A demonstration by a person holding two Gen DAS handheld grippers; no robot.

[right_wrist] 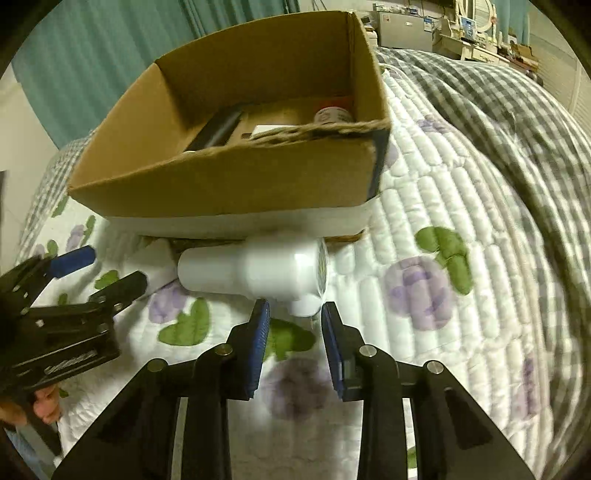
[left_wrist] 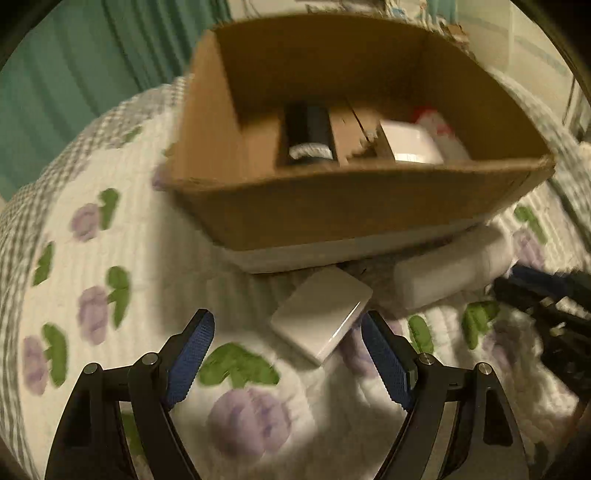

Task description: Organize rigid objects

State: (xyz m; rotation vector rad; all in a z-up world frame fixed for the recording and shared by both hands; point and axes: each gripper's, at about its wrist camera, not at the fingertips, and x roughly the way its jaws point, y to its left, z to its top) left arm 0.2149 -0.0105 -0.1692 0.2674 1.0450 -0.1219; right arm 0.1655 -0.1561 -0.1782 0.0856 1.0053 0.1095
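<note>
A brown cardboard box (left_wrist: 369,206) stands on a flowered quilt; it also shows in the right wrist view (right_wrist: 236,184). Inside lie a black item (left_wrist: 306,129), a white container (left_wrist: 410,142) and a red-and-white item (left_wrist: 439,125). A flat white case (left_wrist: 321,319) lies on the quilt just ahead of my open, empty left gripper (left_wrist: 286,325). A white bottle (right_wrist: 255,271) lies on its side against the box front, also in the left wrist view (left_wrist: 450,267). My right gripper (right_wrist: 295,310) is open and empty, its tips just short of the bottle's small cap (right_wrist: 306,304).
The quilt (right_wrist: 424,229) covers a bed, with a grey checked blanket (right_wrist: 517,110) heaped at the right. A teal curtain (left_wrist: 74,74) hangs behind. The left gripper shows at the left of the right wrist view (right_wrist: 74,280). Shelves with clutter (right_wrist: 443,29) stand far back.
</note>
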